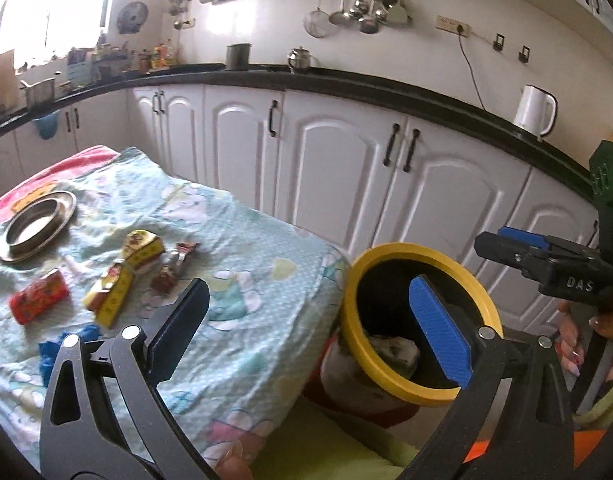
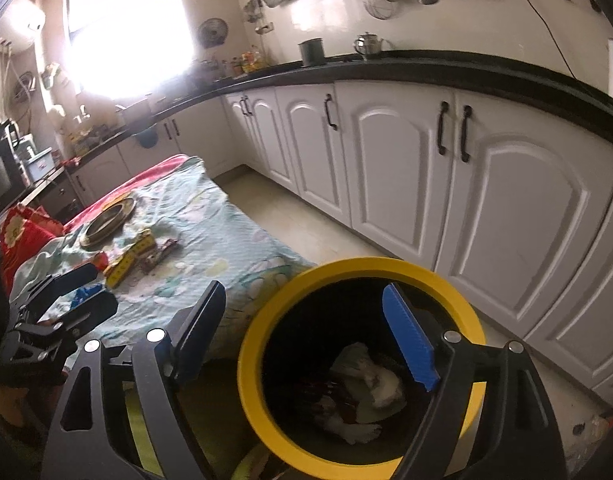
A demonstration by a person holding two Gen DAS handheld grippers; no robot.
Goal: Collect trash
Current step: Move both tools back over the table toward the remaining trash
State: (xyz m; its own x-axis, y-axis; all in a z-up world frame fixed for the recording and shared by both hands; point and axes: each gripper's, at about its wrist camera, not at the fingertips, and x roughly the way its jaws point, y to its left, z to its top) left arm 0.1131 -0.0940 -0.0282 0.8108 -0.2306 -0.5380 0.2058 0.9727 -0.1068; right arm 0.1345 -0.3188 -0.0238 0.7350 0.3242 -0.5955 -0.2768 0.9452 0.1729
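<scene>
With both the right gripper (image 2: 306, 344) and left gripper (image 1: 310, 328) spread empty by the bin (image 2: 362, 364), already holding trash, a drop looked finished; next came reaching for the wrappers (image 1: 122, 280) lying on the surface (image 1: 242, 280).

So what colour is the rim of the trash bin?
Yellow, around a black inside; the bin rim shows best in the right wrist view.
</scene>
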